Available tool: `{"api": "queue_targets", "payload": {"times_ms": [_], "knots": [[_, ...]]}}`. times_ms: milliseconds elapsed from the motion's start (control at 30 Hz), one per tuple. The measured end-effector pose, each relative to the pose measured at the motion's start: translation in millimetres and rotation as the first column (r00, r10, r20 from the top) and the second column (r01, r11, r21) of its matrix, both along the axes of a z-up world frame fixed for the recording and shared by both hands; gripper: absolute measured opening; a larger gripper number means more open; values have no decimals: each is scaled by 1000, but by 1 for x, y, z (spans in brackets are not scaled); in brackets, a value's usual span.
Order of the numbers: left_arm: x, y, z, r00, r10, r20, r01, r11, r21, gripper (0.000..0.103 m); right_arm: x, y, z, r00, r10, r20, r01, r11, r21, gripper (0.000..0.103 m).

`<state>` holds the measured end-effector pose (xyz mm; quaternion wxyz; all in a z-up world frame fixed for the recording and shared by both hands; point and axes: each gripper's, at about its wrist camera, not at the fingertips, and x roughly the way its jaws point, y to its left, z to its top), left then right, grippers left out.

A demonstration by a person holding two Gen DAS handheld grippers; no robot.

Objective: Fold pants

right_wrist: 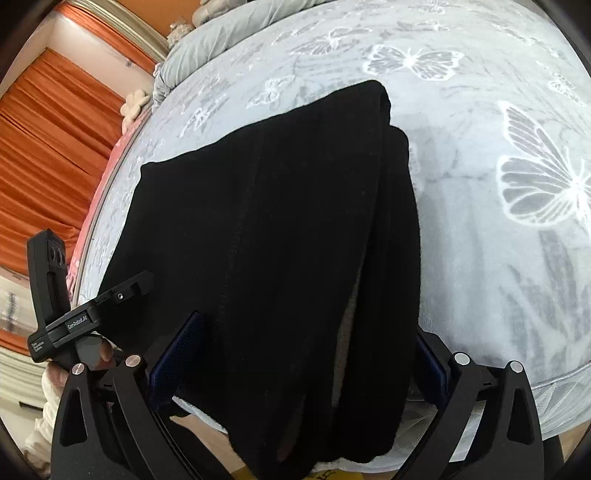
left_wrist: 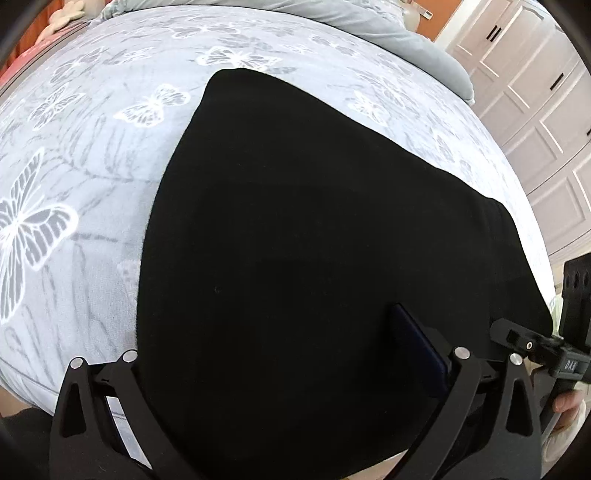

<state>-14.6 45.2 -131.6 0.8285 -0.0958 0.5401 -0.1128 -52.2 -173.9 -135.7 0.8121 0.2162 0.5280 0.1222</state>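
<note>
Black pants (left_wrist: 314, 221) lie on a bed with a grey butterfly-print cover (left_wrist: 74, 166), their near end hanging over the bed's front edge. My left gripper (left_wrist: 273, 354) stands wide open around the near end of the pants; one blue-padded finger (left_wrist: 417, 343) shows, the other is hidden under the cloth. In the right wrist view the pants (right_wrist: 295, 240) show folded layers along their right side. My right gripper (right_wrist: 299, 354) is open too, its blue pads (right_wrist: 177, 350) on either side of the hanging cloth. Each gripper shows in the other's view: the right one (left_wrist: 535, 350), the left one (right_wrist: 92, 310).
A grey duvet (left_wrist: 388, 33) is bunched at the far end of the bed. White cupboard doors (left_wrist: 535, 110) stand to the right. Orange curtains (right_wrist: 48, 147) hang to the left. The bed's front edge (right_wrist: 517, 384) is just under both grippers.
</note>
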Motion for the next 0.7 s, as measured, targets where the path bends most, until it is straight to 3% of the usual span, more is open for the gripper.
{"api": "queue_targets", "payload": {"times_ms": [467, 567, 633, 700], "knots": [[-16, -1, 2, 1000, 0, 21, 0, 1000, 7, 98, -6, 2, 2, 994, -89, 55, 91, 995, -32, 96], [-15, 1, 1, 1000, -2, 20, 2, 1000, 5, 98, -5, 0, 4, 995, -82, 61, 83, 996, -14, 83], [-16, 4, 1, 1000, -13, 29, 13, 1000, -5, 91, -5, -2, 4, 995, -82, 56, 81, 997, 11, 68], [-19, 4, 6, 998, -24, 55, 24, 1000, -5, 76, -5, -3, 7, 996, -68, 54, 66, 997, 36, 57]]}}
